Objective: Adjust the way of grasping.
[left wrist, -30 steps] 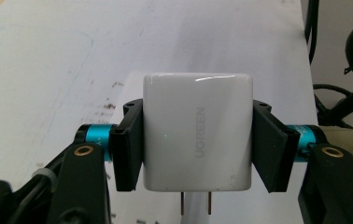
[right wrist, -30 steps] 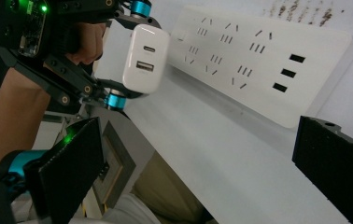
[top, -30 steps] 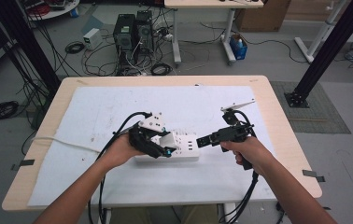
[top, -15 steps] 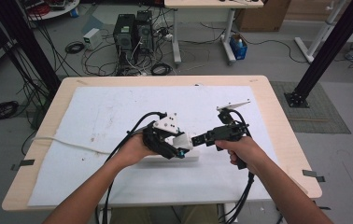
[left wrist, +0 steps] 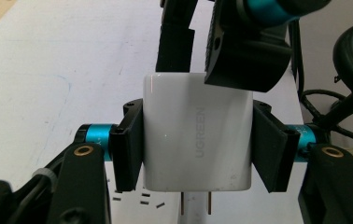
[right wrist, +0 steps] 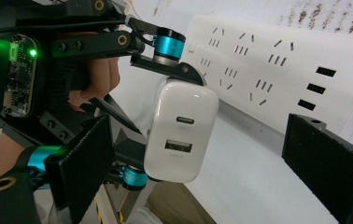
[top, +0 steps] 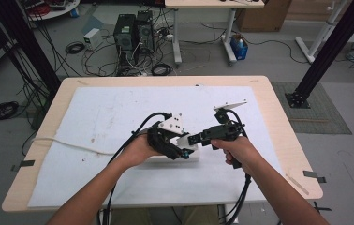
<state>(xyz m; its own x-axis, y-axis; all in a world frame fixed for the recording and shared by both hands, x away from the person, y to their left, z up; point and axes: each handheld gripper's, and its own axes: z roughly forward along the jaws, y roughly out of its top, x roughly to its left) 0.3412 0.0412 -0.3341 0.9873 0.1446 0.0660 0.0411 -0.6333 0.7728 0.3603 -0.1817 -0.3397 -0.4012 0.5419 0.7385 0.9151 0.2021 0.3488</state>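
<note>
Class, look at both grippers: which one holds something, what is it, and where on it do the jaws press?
The left gripper holds a white charger, clamped on its two opposite side faces. The right gripper is open around the charger's port end, not gripping.

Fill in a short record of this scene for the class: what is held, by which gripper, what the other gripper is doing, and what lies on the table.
held item: white charger, prongs pointing down
holder: left gripper, fingers clamped on its two sides
other gripper: right gripper, fingers either side of the charger, not pressing it, just been closing
on table: white power strip
surface: white mat on wooden table
</note>
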